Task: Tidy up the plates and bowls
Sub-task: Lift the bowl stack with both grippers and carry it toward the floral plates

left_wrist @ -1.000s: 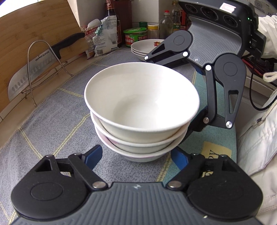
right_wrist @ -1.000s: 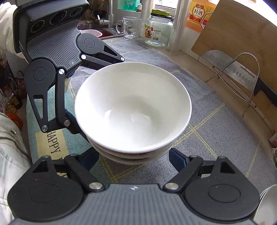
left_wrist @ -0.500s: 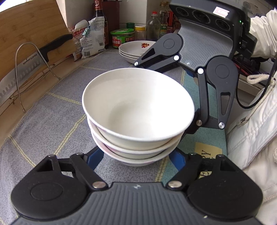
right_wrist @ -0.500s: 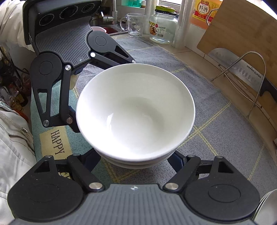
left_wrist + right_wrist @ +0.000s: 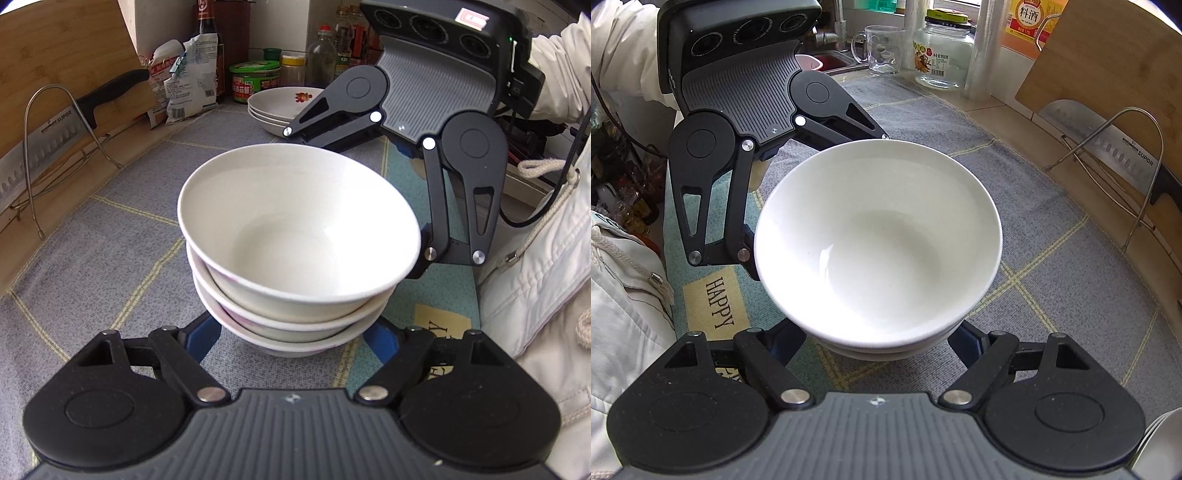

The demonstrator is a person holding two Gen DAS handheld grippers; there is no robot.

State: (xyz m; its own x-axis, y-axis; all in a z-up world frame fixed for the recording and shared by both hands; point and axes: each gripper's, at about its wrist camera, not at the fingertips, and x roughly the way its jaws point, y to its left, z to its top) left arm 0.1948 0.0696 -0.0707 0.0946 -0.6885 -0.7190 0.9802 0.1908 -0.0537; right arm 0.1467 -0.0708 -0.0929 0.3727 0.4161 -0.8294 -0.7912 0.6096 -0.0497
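Currently: bowl stack (image 5: 295,258) centre frame | left gripper (image 5: 291,338) and right gripper (image 5: 879,341) face each other, equally near | both spread wide, blue pads flanking base; contact unclear | plate stack (image 5: 280,107) upper centre.

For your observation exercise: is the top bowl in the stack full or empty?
Empty. The top bowl shows a bare white inside right down to its bottom in both wrist views.

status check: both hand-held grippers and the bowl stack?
Left hand-held gripper and right hand-held gripper both straddle the bowl stack from opposite sides; contact hidden. Three bowls nested, lift unclear. Plate stack beyond, path clear.
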